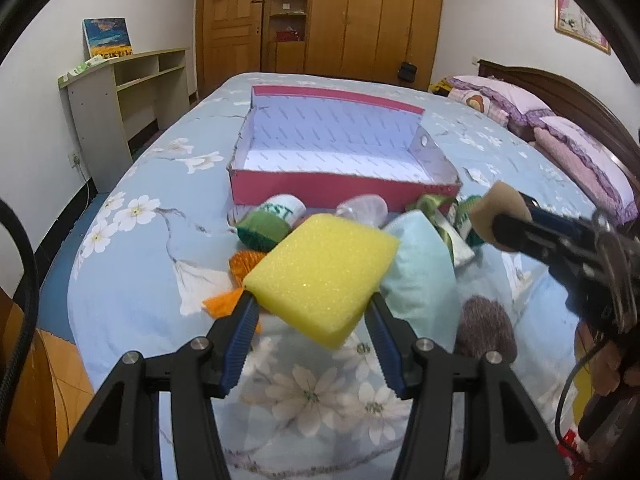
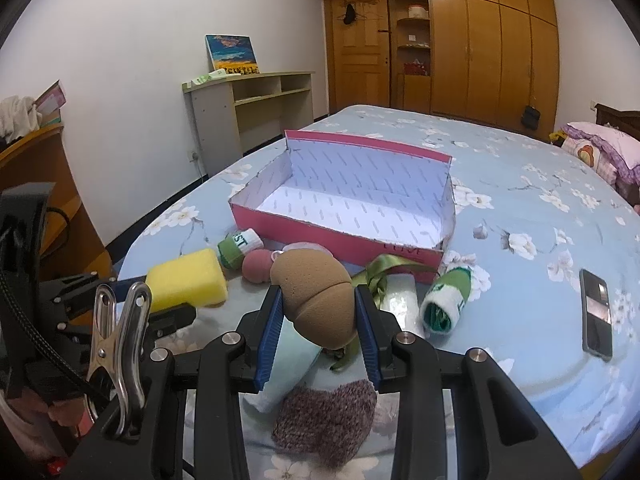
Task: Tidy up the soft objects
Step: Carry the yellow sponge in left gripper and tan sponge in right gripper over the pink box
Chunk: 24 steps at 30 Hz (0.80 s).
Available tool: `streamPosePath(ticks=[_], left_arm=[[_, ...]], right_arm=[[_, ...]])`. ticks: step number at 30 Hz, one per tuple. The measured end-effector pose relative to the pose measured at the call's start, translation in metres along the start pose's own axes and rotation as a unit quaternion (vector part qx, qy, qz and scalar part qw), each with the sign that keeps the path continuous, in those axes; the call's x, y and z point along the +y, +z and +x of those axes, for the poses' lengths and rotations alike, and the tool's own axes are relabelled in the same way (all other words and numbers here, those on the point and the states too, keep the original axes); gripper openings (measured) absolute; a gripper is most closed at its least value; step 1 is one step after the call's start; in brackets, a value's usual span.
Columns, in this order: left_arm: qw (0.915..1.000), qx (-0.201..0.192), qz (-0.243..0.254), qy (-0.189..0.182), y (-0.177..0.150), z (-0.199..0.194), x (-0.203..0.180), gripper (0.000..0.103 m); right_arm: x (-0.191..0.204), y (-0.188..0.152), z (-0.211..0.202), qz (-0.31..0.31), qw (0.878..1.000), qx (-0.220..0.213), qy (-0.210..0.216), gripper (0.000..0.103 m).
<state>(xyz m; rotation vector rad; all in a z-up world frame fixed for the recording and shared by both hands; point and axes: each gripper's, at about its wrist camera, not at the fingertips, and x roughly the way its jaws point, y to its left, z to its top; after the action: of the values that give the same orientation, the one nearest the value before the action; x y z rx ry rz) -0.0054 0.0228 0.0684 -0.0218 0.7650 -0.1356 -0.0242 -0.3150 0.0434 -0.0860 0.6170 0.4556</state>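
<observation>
Now the left hand-held gripper (image 1: 310, 306) pinches a yellow sponge (image 1: 322, 276) between its fingers, while the right hand-held gripper (image 2: 316, 300) clamps a tan makeup sponge (image 2: 318, 300); ahead of both, a pink box (image 2: 340, 240) sits open on the bed (image 2: 520, 220).

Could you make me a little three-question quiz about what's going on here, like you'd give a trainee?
1. True or false: the red shoebox already holds a sponge.
2. Which gripper clamps the yellow sponge? A) left gripper B) right gripper
3. Fill in: the right gripper squeezes a brown, egg-shaped ______.

Key:
1. False; its white interior shows nothing inside.
2. A.
3. makeup sponge; a rolled green-and-white sock and a smartphone lie on the floral bedsheet nearby.
</observation>
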Motion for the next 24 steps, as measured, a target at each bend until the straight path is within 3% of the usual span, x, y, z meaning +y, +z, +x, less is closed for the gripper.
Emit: streamPosePath(ticks=[14, 24], left_arm=[[0.9989, -0.045, 0.007, 0.013, 0.075, 0.018, 0.006, 0.058], [0.9991, -0.041, 0.008, 0.009, 0.118, 0.065, 0.0, 0.058]], right_arm=[[-0.023, 0.036, 0.034, 0.004, 1.0, 0.0, -0.013, 0.036], [-0.054, 0.06, 0.077, 0.028, 0.999, 0.012, -0.03, 0.036]])
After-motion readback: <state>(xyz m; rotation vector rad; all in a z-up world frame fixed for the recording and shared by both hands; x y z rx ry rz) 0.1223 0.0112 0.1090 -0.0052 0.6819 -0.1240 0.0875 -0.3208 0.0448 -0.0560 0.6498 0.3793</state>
